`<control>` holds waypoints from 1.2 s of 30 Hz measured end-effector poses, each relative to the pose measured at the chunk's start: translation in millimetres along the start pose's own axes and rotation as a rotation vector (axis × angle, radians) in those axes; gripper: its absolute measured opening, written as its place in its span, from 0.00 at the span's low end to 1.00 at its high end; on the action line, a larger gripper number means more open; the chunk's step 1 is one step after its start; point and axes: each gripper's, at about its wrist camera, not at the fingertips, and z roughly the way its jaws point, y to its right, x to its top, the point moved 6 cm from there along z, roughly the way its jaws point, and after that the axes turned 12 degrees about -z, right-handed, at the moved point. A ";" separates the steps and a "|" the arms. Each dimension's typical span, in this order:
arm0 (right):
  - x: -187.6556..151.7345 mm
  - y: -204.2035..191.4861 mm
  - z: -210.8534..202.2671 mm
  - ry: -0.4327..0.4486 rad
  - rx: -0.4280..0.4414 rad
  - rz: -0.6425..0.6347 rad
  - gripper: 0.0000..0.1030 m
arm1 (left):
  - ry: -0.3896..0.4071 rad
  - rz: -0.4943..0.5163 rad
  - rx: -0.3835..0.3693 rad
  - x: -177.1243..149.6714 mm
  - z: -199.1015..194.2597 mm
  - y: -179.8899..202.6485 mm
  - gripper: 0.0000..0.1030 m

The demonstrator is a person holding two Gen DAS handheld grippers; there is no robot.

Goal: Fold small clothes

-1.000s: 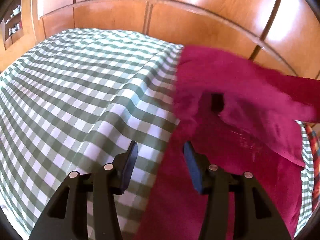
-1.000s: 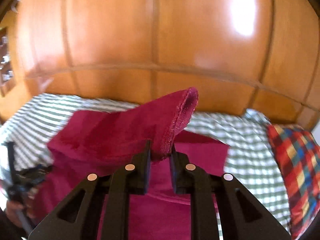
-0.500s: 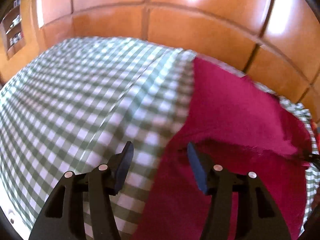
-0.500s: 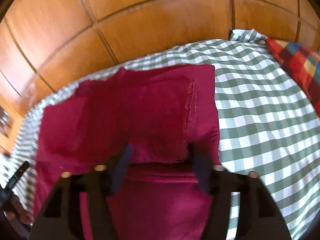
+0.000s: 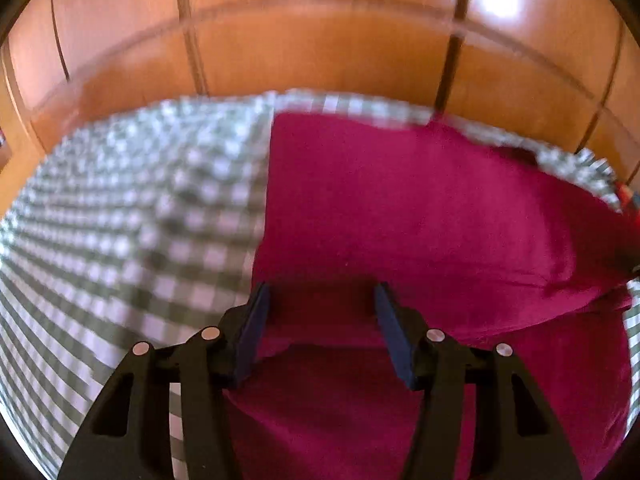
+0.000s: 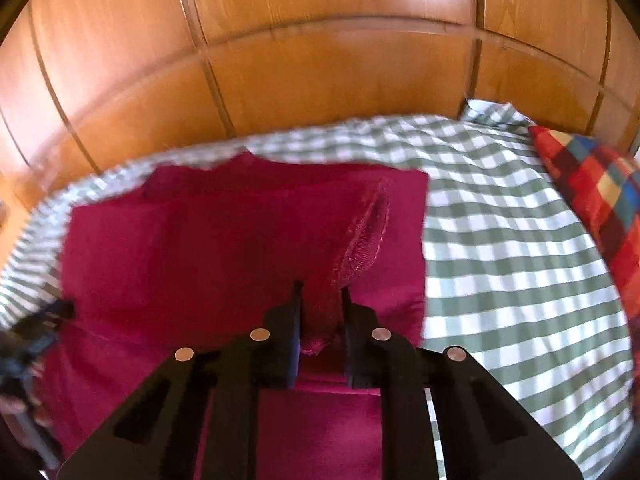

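A magenta garment (image 5: pixel 400 208) lies spread on the green-and-white checked bedcover (image 5: pixel 132 216), with one layer folded over its far half. My left gripper (image 5: pixel 322 300) is open, low over the garment's left part near its left edge, holding nothing. In the right wrist view the same garment (image 6: pixel 208 248) lies flat, and my right gripper (image 6: pixel 320 304) is shut on a ribbed hem or cuff (image 6: pixel 360 240) of it, which rises in a ridge from the jaws.
Wooden panelling (image 6: pixel 320 60) rises behind the bed. A red, blue and yellow checked pillow (image 6: pixel 592 184) lies at the right on the bedcover (image 6: pixel 500 260). The left gripper's dark tip (image 6: pixel 48 316) shows at the left edge of the right wrist view.
The lifted garment layer has been laid down flat. My right gripper opened half a second ago and is now shut on the ribbed hem. My left gripper moved right, over the garment.
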 end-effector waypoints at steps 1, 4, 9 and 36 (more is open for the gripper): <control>-4.5 1.2 9.6 -0.025 -0.008 -0.006 0.16 | 0.019 -0.002 -0.009 -2.0 -1.3 -0.6 0.53; -7.6 3.3 13.5 -0.010 -0.019 -0.016 0.41 | 0.027 0.018 -0.003 -1.7 -8.4 4.4 0.52; 3.9 7.7 -25.5 0.086 -0.087 -0.015 0.71 | 0.084 -0.093 -0.096 26.9 -36.0 -13.0 0.63; -1.0 -46.7 31.5 0.079 -0.074 -0.100 0.78 | 0.271 -0.059 0.134 66.8 -36.5 -6.2 0.65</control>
